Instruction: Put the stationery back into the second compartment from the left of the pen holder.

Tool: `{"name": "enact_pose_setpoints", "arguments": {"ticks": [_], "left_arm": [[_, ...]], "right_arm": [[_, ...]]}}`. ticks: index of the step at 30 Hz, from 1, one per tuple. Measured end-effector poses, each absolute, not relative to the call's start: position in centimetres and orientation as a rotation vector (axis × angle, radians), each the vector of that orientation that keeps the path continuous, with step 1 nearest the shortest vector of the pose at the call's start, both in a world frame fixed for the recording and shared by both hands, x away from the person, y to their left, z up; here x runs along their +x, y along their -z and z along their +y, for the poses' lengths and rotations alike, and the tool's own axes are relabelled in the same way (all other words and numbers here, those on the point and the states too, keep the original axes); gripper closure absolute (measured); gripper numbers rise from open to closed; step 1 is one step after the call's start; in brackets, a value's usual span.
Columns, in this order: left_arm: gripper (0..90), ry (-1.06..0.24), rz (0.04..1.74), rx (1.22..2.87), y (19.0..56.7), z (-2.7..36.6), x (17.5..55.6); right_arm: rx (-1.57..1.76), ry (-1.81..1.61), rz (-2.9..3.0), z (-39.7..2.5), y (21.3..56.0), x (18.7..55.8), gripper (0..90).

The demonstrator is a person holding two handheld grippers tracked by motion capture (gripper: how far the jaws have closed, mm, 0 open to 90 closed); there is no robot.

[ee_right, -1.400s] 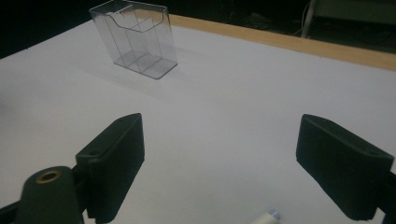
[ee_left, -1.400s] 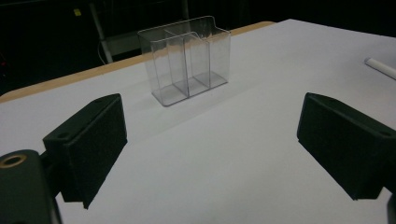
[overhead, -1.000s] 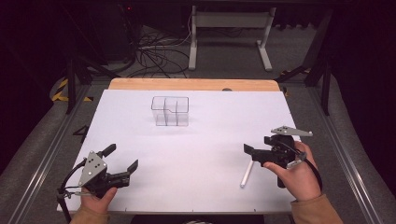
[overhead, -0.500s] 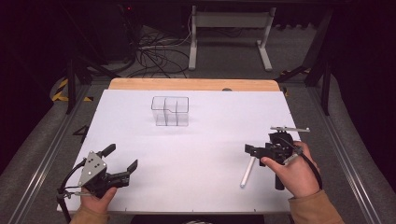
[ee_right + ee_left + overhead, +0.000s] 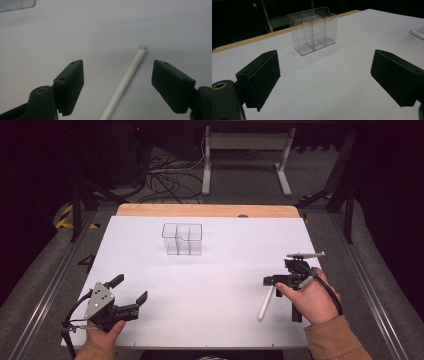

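Note:
A clear plastic organizer (image 5: 182, 239) with several compartments stands on the white table (image 5: 215, 270), toward the back. A white pen (image 5: 265, 303) lies at the front right. My right gripper (image 5: 278, 281) is over the pen's far end. In the right gripper view it (image 5: 117, 86) is open, with the pen (image 5: 125, 80) lying between the jaws, untouched. My left gripper (image 5: 130, 288) rests open at the front left, empty. In the left gripper view it (image 5: 324, 80) points at the organizer (image 5: 313, 30), and the pen's end (image 5: 417, 34) shows at the right edge.
A bare wooden strip (image 5: 205, 210) runs along the table's far edge. Cables (image 5: 165, 177) and a metal stand (image 5: 245, 155) are on the floor beyond. Metal rails (image 5: 367, 290) flank the table. A corner of the organizer (image 5: 15, 5) shows in the right gripper view.
My right gripper has tipped so that its top plate now sits level, and it has shifted slightly over the pen. The left gripper, the organizer and the pen have not moved.

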State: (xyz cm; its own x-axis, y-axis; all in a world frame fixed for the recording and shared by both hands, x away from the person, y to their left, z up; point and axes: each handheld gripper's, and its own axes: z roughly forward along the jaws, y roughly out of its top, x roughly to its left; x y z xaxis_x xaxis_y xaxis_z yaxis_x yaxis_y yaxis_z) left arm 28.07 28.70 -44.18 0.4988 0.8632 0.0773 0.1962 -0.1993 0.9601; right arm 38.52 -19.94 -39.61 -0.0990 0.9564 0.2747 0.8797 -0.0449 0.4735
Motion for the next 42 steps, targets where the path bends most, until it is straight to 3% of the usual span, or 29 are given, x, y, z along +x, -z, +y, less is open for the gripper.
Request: {"name": "enact_pose_setpoints", "arguments": {"ticks": [12, 21, 36, 42], "left_arm": [[9.6, -0.798, 0.910, 1.688, 44.2, 28.8, 28.0], [9.6, -0.798, 0.910, 1.688, 44.2, 28.8, 28.0], [9.7, -0.797, 0.910, 1.689, 44.3, 28.7, 28.0], [9.8, -0.795, 0.913, 1.688, 44.3, 28.7, 28.0]], "right_arm": [[2.065, -0.777, 2.037, -19.5, 39.9, 39.0, 29.8], [2.152, -0.714, 1.979, -19.1, 40.5, 39.3, 44.0], [2.320, -0.518, 1.952, -18.3, 42.3, 40.7, 54.7], [2.354, -0.431, 1.945, -18.3, 43.0, 41.2, 64.3]]}}
